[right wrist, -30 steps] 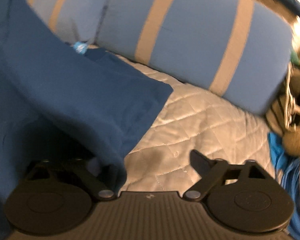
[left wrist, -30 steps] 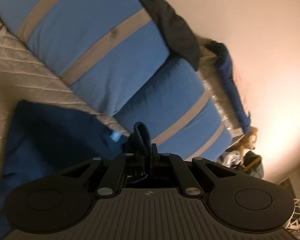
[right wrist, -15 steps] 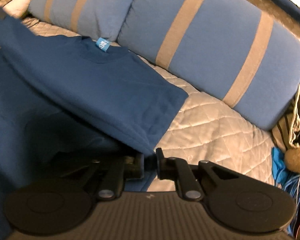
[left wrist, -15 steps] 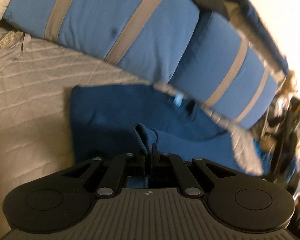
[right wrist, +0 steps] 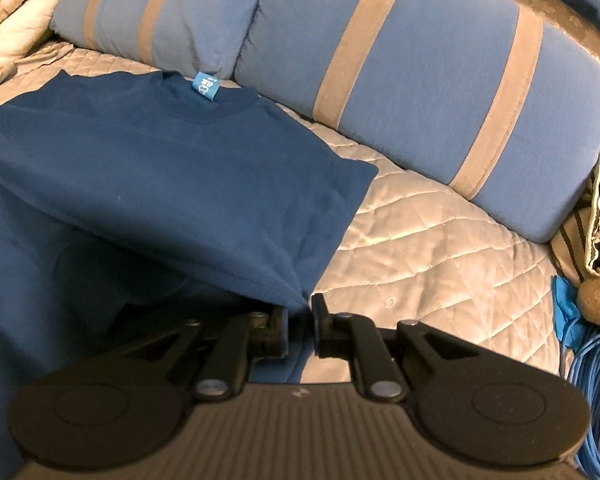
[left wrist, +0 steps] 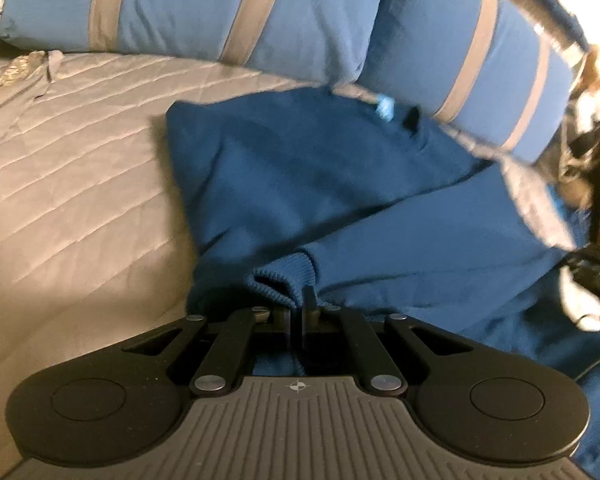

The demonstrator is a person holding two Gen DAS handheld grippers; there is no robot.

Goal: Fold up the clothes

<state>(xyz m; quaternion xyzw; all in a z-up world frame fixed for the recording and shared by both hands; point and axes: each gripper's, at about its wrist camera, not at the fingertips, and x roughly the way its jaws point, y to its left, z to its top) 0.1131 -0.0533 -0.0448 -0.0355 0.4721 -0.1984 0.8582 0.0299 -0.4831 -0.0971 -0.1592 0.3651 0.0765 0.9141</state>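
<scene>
Left wrist view, far left: we see the quilted bedspread point(left wrist: 72, 168) bare, with two blue striped pillows point(left wrist: 204, 8) along its far edge. The dark blue sweatshirt point(left wrist: 300, 168) lies on the quilt just below the pillows, its light blue neck label point(left wrist: 385, 105) up against them.

The left gripper point(left wrist: 298, 304) has its jaws pressed together on the ribbed cuff point(left wrist: 284, 272) of a sleeve, and that sleeve is drawn across the body of the garment. Further right the picture is blurred; we cannot make out the clutter at the edge.

Right wrist view: the sweatshirt point(right wrist: 172, 168) fills the left half, collar and label point(right wrist: 205, 86) toward the pillows point(right wrist: 420, 80), and bare quilt point(right wrist: 440, 248) lies to the right. The right gripper point(right wrist: 300, 316) pinches a gathered corner of the cloth at the garment's right side edge; the fabric bunches to a point between the jaws.

Our judgement: the step in hand is folding the sides inward, left sleeve already being laid over, right side just taken up.

Next move, as we judge it: carry the right corner up and across toward the middle, keep the cloth taut enough to avoid wrinkles, then release both once the layers lie flat.

Bright blue cable point(right wrist: 596, 400) lies at the far right, well apart from the work.
</scene>
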